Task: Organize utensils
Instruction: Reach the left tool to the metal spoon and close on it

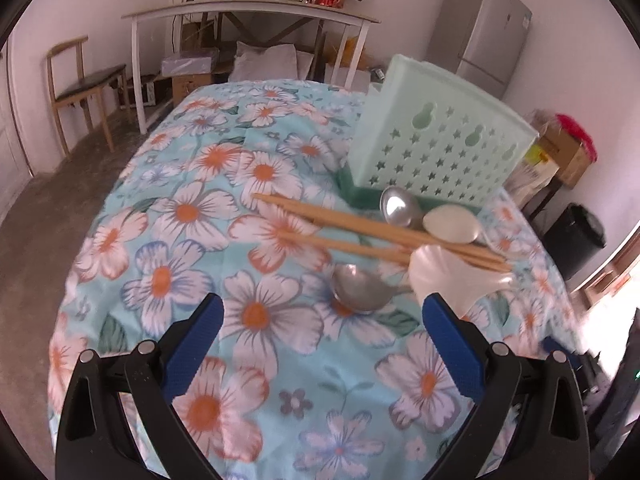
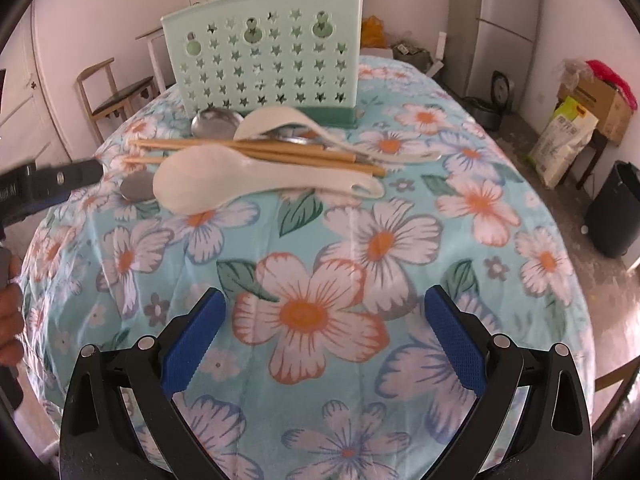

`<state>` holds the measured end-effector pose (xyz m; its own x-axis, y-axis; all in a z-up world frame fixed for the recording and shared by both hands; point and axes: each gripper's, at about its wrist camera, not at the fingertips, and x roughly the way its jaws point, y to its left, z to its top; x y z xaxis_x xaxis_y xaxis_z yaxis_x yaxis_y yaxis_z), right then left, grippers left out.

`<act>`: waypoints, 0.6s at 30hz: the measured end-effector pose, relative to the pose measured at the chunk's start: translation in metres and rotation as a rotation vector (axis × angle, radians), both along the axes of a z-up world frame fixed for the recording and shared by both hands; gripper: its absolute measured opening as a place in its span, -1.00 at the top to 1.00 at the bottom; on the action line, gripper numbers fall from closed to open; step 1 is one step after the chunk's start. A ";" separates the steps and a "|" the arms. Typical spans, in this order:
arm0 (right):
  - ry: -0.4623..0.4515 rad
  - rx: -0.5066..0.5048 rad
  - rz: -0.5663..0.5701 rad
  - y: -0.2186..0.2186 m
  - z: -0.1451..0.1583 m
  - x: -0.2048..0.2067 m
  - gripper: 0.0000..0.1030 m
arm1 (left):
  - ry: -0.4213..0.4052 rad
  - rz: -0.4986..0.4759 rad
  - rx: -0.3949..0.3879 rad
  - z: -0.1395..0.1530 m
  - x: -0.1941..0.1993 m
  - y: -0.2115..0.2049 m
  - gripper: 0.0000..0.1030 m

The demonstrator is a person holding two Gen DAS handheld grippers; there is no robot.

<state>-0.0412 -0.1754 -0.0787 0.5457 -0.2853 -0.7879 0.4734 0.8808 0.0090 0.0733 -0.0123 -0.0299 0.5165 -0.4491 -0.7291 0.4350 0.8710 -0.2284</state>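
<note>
I have both grippers, left (image 1: 322, 314) and right (image 2: 322, 308), spread wide and holding nothing above the floral tablecloth (image 2: 320, 264). The utensils lie bunched toward the table's far edge, at the foot of the green star-punched holder (image 2: 266, 46): wooden chopsticks (image 2: 256, 152), two white ceramic spoons (image 2: 224, 184) and two metal spoons (image 1: 360, 288). The nearest white spoon overlaps the chopsticks.

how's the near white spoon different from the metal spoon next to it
The white ceramic spoon is matte, pale and larger; the metal spoon is shiny grey with a smaller bowl. The white one lies in full view, while the metal one is partly hidden behind it. Both rest on the floral tablecloth, ungripped.
</note>
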 end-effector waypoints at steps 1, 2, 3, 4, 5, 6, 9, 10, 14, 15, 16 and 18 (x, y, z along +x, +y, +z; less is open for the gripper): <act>-0.008 0.000 0.002 0.000 0.000 -0.001 -0.85 | 0.009 0.001 -0.021 0.000 0.003 0.001 -0.89; -0.018 0.000 0.004 0.000 -0.001 -0.002 -0.85 | 0.016 0.002 -0.043 -0.001 0.006 0.002 -0.89; -0.022 0.001 0.006 -0.001 -0.001 -0.002 -0.85 | 0.023 0.005 -0.060 -0.001 0.008 0.003 -0.89; -0.031 0.003 0.008 -0.001 -0.002 -0.002 -0.85 | 0.028 0.011 -0.068 -0.002 0.009 0.004 -0.89; -0.040 0.004 0.011 -0.001 -0.002 -0.003 -0.85 | 0.032 0.017 -0.072 -0.003 0.010 0.005 -0.89; -0.048 0.006 0.012 -0.001 -0.003 -0.004 -0.85 | 0.033 0.022 -0.073 -0.004 0.011 0.005 -0.89; -0.053 0.010 0.017 -0.002 -0.003 -0.003 -0.85 | 0.026 0.012 -0.067 -0.007 0.015 0.003 -0.89; -0.054 0.011 0.018 -0.003 -0.003 -0.003 -0.85 | 0.031 0.006 -0.072 -0.008 0.015 0.003 -0.89; -0.058 0.016 0.025 -0.004 -0.003 -0.004 -0.85 | 0.060 0.019 -0.103 -0.011 0.019 0.008 -0.89; -0.057 0.015 0.025 -0.004 -0.003 -0.004 -0.85 | 0.065 0.022 -0.109 -0.012 0.020 0.010 -0.89; -0.057 0.015 0.024 -0.004 -0.003 -0.004 -0.85 | 0.071 0.024 -0.118 -0.012 0.020 0.012 -0.88; -0.057 0.016 0.024 -0.005 -0.003 -0.004 -0.85 | 0.077 0.023 -0.129 -0.012 0.021 0.014 -0.75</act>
<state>-0.0448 -0.1799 -0.0813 0.5969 -0.2591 -0.7593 0.4500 0.8916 0.0494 0.0940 0.0016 -0.0417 0.4723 -0.5305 -0.7039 0.3918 0.8417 -0.3715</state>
